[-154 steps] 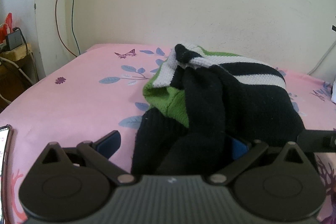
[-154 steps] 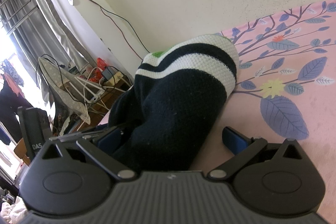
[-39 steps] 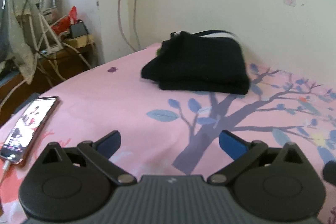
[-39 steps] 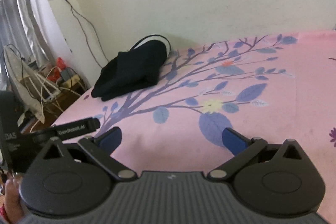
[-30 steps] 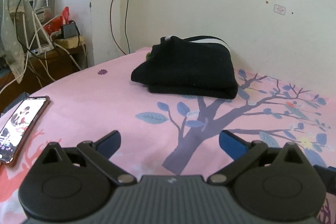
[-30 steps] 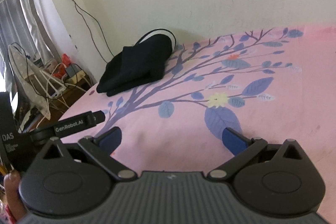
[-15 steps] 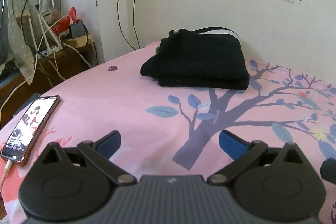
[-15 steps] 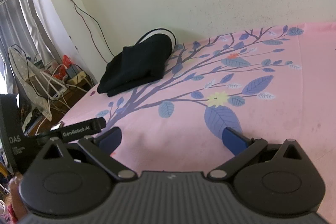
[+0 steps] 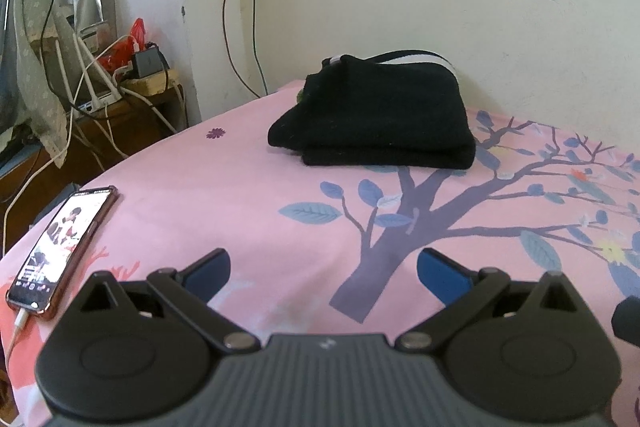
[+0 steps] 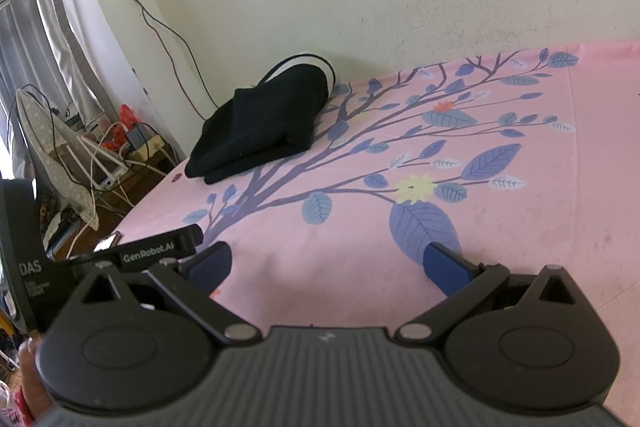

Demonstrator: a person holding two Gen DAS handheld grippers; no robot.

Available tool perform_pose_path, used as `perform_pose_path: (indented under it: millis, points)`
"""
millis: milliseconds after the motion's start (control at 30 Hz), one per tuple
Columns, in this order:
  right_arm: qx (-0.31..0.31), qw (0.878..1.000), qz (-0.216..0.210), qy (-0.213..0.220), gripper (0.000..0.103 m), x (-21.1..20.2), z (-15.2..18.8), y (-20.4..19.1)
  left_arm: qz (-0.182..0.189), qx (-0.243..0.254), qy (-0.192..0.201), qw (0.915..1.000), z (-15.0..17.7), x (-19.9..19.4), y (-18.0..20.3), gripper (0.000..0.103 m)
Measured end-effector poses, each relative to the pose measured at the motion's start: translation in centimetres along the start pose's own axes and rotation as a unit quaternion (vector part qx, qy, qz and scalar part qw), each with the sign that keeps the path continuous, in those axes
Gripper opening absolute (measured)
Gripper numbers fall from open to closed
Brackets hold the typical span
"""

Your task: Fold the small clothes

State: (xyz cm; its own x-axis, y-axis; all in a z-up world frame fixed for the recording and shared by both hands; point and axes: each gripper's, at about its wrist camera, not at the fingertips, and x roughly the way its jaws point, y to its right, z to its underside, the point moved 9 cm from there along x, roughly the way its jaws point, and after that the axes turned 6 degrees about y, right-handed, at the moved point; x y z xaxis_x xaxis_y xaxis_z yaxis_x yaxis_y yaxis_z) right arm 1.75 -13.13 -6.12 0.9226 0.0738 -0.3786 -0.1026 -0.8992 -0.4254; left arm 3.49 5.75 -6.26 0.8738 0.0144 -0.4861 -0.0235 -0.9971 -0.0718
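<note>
Lying folded, sweater (image 9: 376, 119), long axis along wall

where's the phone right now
In the left wrist view the phone lies screen-up at the bed's left edge, near the left gripper and well short of the folded sweater.

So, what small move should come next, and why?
Probably none on the sweater: it lies folded in a compact stack near the wall, and both the left gripper and the right gripper are open and apart from it. I would draw both back.
</note>
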Motion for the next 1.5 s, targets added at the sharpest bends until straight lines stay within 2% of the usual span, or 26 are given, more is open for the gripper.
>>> perform_pose_path:
  millis: [1500]
  points:
    - [0.001,1.0,0.001,0.0,0.097,-0.05,-0.05,-0.05,0.009,0.012,0.001,0.9999,0.06,-0.07,0.49,0.103]
